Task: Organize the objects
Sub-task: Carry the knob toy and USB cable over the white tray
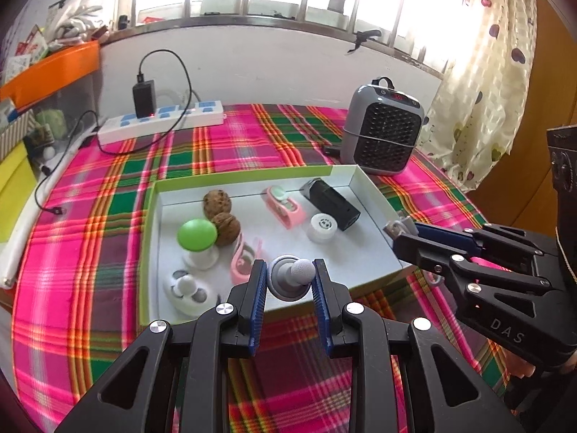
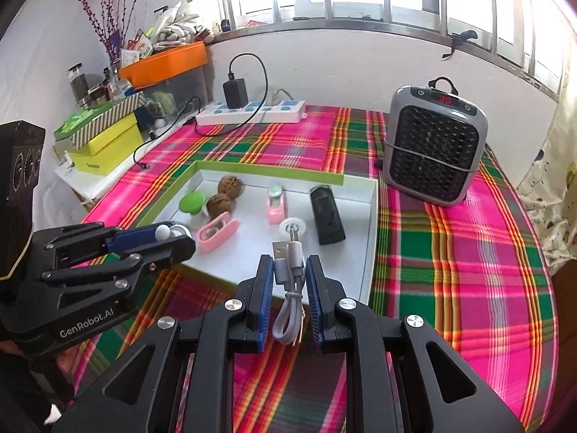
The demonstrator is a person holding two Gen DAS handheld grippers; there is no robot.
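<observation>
We see a table under a pink-and-green plaid cloth, on which rests a shallow white tray with a green rim. The left gripper holds its jaws clamped on a small grey knob-shaped object with a pale rounded tip, raised over the tray's near edge. The right gripper has its jaws clenched on a bundled grey USB cable, whose two plugs stick out forward over the tray's near edge while its loop hangs between the fingers. In the tray we find two walnuts touching one another, a green-capped mushroom-shaped item just beside them, a white earbud case at the near left corner, two pink clip-like pieces, a white round disc and a black rectangular block at the far right. Behind the tray stands a grey portable heater with a red display; a white power strip carrying a black adapter lies near the wall to the left.
</observation>
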